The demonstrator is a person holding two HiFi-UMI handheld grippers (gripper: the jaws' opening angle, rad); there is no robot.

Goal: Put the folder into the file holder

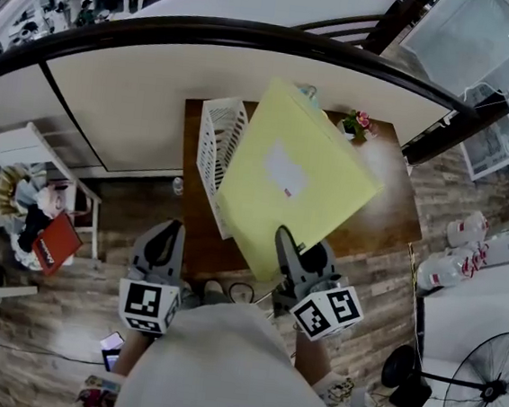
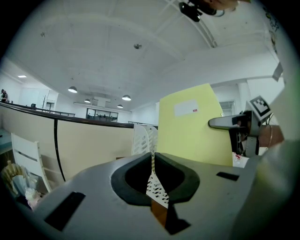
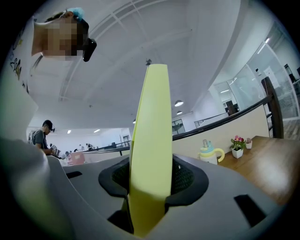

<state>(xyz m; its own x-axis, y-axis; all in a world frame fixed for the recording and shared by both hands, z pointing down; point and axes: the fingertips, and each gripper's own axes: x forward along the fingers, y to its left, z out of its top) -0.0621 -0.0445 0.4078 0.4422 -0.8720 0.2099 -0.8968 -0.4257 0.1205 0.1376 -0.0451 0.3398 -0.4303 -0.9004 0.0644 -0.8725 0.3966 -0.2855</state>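
Stiffness comes first: the yellow folder stands out flat and unbent though only one lower corner is held. I judge it a fairly rigid board cover, light, with a smooth face that could slide in a loose pinch. The right gripper is clamped on that near corner, its jaws parted only by the folder's thickness and pressed on both faces (the right gripper view shows the folder's edge rising straight up between the pads). The folder hangs tilted in the air over the wooden counter. Its left edge is close by the white file holder at the counter's left side, though I cannot tell whether they touch, and it is in no slot yet. The left gripper hovers low at the left, off the counter, jaws brought together with nothing between them.

A corner hold makes a long lever, so the far end will likely swing and twist as the folder is turned upright. A steadying touch from the free gripper on the opposite edge would probably help aim it between the dividers. Being thin, the folder may catch on a divider rim, and the perforated holder looks light enough to shift if nudged.
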